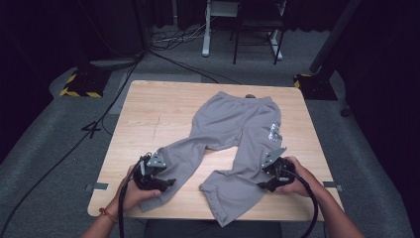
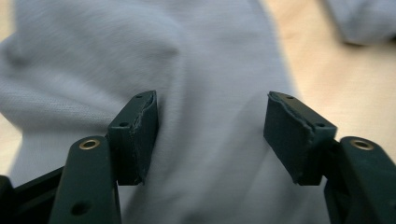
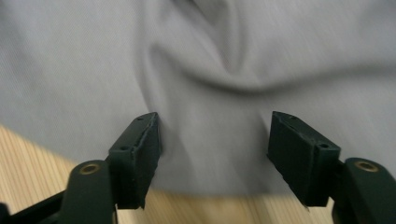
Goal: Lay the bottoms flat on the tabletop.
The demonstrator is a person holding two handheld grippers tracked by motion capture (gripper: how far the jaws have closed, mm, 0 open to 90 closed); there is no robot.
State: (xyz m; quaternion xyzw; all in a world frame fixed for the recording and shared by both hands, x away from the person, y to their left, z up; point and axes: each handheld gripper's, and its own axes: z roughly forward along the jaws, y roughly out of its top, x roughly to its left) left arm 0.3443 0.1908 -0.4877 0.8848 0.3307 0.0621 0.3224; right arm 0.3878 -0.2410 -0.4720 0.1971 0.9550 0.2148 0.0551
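Both hands sit at the table's (image 1: 148, 106) six-o'clock edge. Left gripper (image 1: 159, 182) and right gripper (image 1: 265, 184) each hover over a leg, jaws apart, gripping nothing. Grey sweatpants (image 1: 233, 134) lie flat at centre, long axis running twelve to six, waistband pointing to twelve, legs splaying toward seven and six.
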